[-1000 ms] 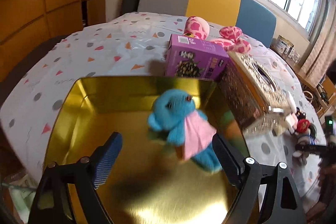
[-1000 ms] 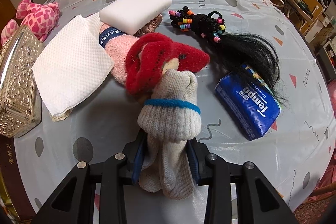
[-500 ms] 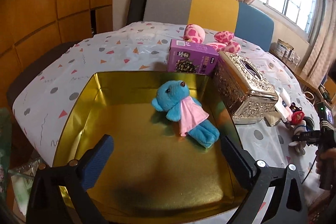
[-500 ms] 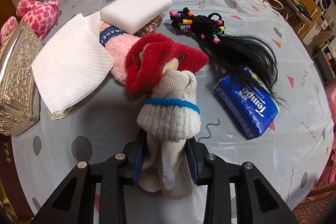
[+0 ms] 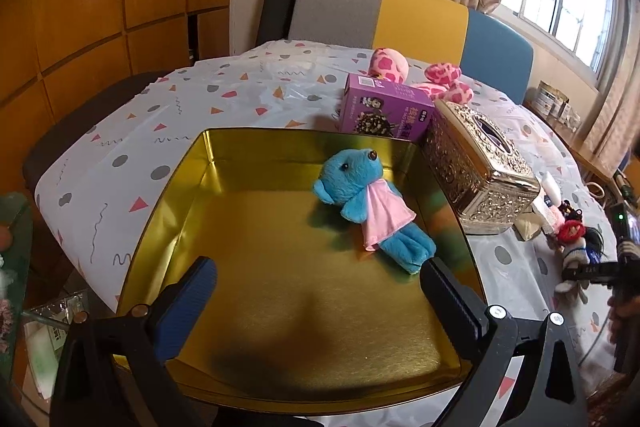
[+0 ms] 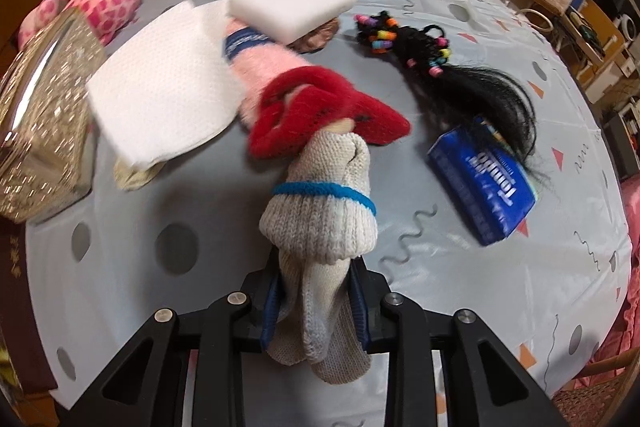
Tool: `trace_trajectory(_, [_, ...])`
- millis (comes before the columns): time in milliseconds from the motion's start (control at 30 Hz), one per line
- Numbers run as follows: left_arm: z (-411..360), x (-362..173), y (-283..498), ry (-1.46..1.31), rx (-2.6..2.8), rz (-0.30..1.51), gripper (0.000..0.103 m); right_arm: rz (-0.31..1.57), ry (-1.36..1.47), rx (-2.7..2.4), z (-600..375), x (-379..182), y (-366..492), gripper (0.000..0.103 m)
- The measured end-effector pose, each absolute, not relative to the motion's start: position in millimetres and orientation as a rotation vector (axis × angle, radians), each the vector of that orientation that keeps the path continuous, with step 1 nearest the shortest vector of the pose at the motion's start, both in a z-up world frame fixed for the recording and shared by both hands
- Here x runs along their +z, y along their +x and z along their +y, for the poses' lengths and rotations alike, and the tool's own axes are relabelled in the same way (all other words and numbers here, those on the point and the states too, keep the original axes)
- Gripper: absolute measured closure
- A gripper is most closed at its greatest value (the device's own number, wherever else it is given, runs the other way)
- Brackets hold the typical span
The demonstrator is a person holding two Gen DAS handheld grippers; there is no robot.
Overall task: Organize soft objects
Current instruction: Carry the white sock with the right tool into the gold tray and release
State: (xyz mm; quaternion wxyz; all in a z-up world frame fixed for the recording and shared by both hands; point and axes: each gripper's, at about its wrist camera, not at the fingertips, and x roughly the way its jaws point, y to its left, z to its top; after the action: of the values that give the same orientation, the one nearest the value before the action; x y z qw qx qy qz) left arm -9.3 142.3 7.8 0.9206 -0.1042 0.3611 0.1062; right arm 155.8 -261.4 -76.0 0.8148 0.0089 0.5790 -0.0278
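While right tongs (image 6: 316,307) clamp the knitted doll (image 6: 320,227), left tongs (image 5: 316,303) gape.

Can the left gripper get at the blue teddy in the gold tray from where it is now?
Probably yes. The left gripper is open and empty above the gold tray, and the blue teddy lies uncovered just ahead of its right finger. Only the tray's right wall beside the teddy might crowd that finger.

A blue plush bear (image 5: 370,203) in a pink dress lies on its back inside the gold tin (image 5: 256,291). A red-haired knitted doll (image 6: 320,203) is clamped between the right tool's (image 6: 316,301) jaws.
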Motion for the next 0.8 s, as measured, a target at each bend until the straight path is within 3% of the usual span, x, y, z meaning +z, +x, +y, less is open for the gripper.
trace_trajectory(467, [152.6, -0.6, -14.1, -0.255, 0.218, 0.764, 0.0, 1.223, -0.02, 0.16, -200.6, -70.2, 102.5, 0.076])
trace_trajectory(800, [171.3, -1.6, -15.3, -0.23, 0.334, 0.769, 0.0, 1.089, -0.015, 0.369, -156.4, -32.5, 60.2, 0.079])
